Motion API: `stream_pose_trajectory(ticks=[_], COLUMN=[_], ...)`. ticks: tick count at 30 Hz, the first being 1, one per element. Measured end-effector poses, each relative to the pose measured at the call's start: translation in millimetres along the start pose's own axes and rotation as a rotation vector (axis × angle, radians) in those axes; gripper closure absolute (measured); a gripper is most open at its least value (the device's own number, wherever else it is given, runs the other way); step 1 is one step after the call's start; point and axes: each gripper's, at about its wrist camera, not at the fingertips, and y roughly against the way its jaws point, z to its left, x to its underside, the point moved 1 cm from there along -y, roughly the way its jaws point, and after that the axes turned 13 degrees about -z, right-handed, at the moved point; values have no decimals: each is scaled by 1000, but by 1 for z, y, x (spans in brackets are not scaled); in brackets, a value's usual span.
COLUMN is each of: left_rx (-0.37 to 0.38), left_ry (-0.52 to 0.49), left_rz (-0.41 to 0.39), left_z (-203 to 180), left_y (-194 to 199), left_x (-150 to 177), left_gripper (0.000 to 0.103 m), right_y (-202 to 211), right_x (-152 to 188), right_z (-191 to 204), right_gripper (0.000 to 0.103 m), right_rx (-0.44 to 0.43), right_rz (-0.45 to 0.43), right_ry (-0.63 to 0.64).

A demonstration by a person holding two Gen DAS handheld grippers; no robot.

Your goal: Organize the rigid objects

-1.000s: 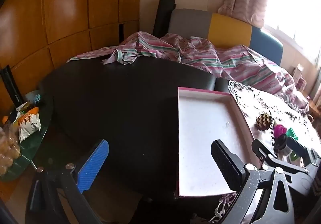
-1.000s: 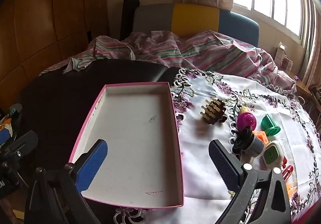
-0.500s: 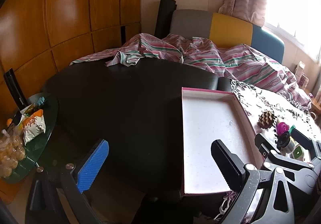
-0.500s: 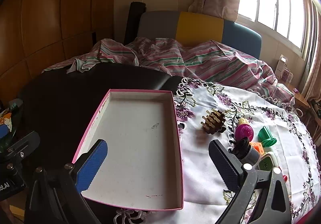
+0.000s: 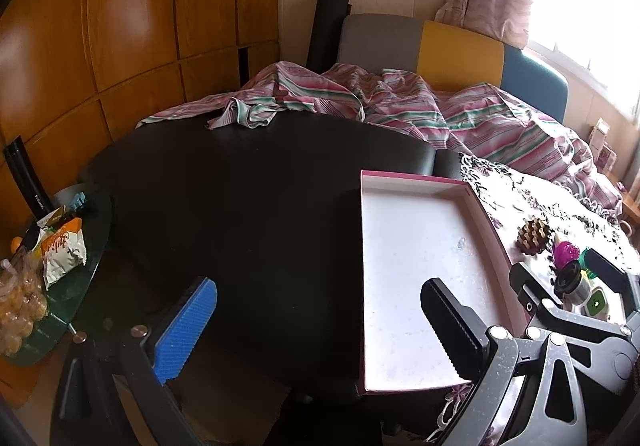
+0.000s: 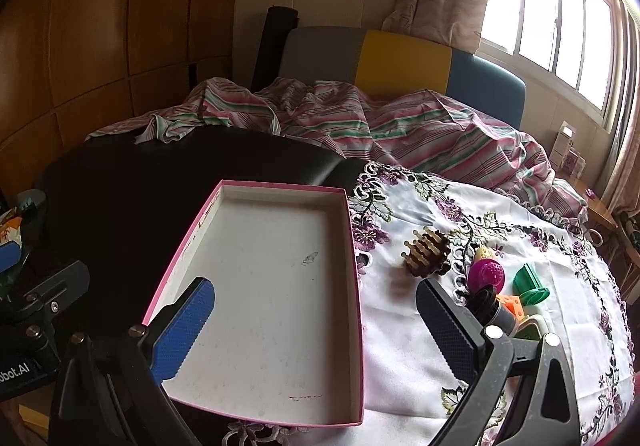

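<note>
One shallow pink-rimmed tray (image 6: 276, 286) lies on the bench, its white floor bare; its left part rests on the black surface (image 5: 240, 206) and its right wall runs along the edge of the embroidered white cloth (image 6: 500, 214).

Loose rigid items, counted in the right wrist view, all on the cloth to the right of the tray:
- One brown ridged piece (image 6: 426, 256), nearest the tray but apart from it.
- One magenta perforated ball (image 6: 486, 274), with a small yellow-pink item touching its top edge.
- One green plastic piece (image 6: 530, 288), beside the ball.
- One orange block (image 6: 512, 306), partly hidden.
- One dark cylindrical item (image 6: 490, 304), partly behind the claw finger.
- One white-and-green item at the finger's edge, mostly hidden; kind cannot be told.

Left claw (image 5: 320, 326): spread wide, holding nothing, hovering over the black surface with its right finger over the tray's near left part.

Right claw (image 6: 316, 326): spread wide, holding nothing, its blue-padded left finger over the tray's near left corner and its right finger over the cloth, just in front of the item cluster.

Surroundings: one striped sheet (image 6: 400, 126) bunched behind the bench; one glass side table (image 5: 60, 278) at far left carrying snack packets.
</note>
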Motion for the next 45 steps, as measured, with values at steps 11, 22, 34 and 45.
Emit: stream_pose_trajectory(ticks=[11,22,34,45], left_rx=[9,38,277,449], left_ry=[-31,-68,-111,-248], left_rz=[24,59,130,171], left_z=[-8,-21,-72,-172], left_y=[-9,-22,-39,-58], left_x=[5,8,0,-10], left_gripper=[0,0,0,1], right_y=[-7,-15,-27,-24], right_x=[3,2,-12,35], right_z=[-5,-20,-176,-332], right_gripper=[0,0,0,0], right_rx=[-11,-18,119,311], right_rz=[7,20,26,10], right_ry=[-12,-7,-226,-635])
